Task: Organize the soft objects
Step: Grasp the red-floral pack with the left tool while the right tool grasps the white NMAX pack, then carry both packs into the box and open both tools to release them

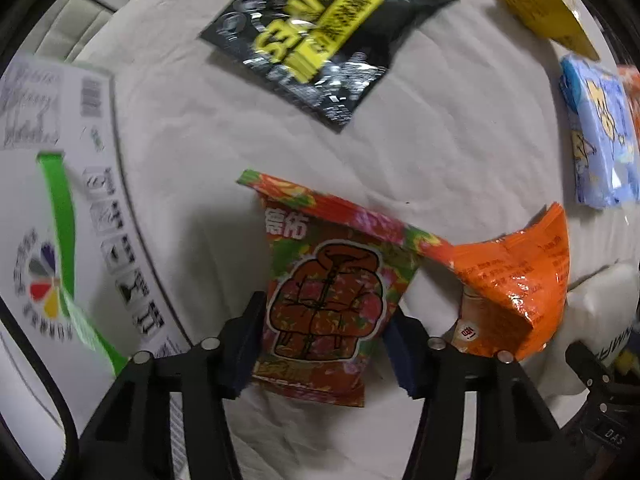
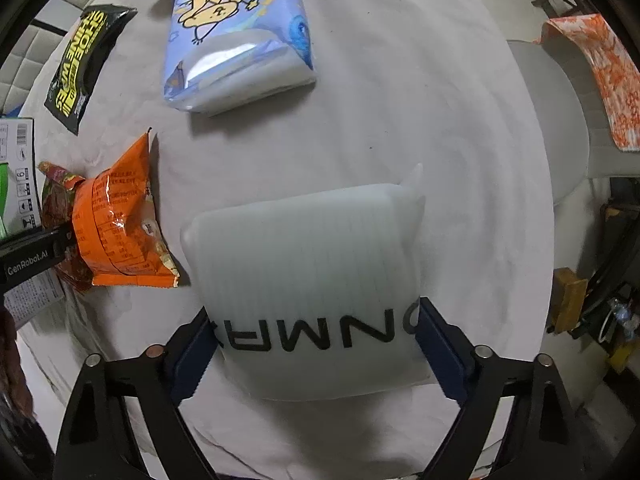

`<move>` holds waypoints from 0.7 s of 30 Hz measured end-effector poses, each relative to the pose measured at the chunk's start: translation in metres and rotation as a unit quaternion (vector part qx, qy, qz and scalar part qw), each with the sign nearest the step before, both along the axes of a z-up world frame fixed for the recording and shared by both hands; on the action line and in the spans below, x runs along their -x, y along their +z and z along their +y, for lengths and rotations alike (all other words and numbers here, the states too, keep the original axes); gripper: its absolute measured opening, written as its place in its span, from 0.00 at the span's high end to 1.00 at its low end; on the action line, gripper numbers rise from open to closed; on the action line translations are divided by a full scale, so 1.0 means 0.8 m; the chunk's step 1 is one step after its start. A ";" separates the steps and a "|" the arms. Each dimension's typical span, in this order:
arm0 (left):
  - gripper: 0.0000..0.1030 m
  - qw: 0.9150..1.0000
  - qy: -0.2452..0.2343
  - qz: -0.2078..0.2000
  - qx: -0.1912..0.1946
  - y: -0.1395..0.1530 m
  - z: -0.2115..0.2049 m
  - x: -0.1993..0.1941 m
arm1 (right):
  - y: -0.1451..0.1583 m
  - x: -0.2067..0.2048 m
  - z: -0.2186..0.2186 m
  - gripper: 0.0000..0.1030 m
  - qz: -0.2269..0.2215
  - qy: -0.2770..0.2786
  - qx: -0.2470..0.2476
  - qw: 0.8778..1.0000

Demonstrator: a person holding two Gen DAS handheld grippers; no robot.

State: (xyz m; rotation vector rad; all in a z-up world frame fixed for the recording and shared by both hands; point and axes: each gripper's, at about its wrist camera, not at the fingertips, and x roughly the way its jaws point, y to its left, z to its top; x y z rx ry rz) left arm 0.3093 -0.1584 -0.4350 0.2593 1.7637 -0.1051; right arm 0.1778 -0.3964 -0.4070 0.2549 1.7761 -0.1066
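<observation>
Two grips are live at once, and we take the left wrist view first. Our left gripper [image 1: 324,344] has its jaws closed in on the floral snack packet [image 1: 328,292], pads against both side edges. The orange snack bag [image 1: 516,284] lies just to the right of that packet, its crumpled corner touching the packet's top seam. We judge that lifting the packet could drag the orange bag along, and a glossy film may slide out of the pads. Left of the packet stands the white carton [image 1: 48,208], near enough to catch a leftward swing. Beyond the packet the grey cloth [image 1: 200,128] is bare up to the black wipes pouch [image 1: 332,36], so that way is free.

In the right wrist view, our right gripper [image 2: 316,344] pinches the white tissue pack [image 2: 312,280] at its near end. Held that low, the soft pack could sag or fold. The orange bag sits just left of the pack, almost touching it. Beyond the pack the cloth is open up to the blue cartoon pack [image 2: 240,36]. To the pack's right the cloth falls away at the table edge, a drop risk.
</observation>
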 end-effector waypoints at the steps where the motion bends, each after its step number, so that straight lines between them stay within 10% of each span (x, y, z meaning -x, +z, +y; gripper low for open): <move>1: 0.56 1.000 0.010 -0.001 0.000 0.001 0.003 0.003 | 0.001 0.001 -0.001 0.14 0.000 -0.002 -0.001 1.000; 21: 0.59 0.994 0.100 -0.037 0.018 0.022 0.013 0.108 | -0.001 0.014 0.006 0.32 -0.005 0.027 0.023 0.999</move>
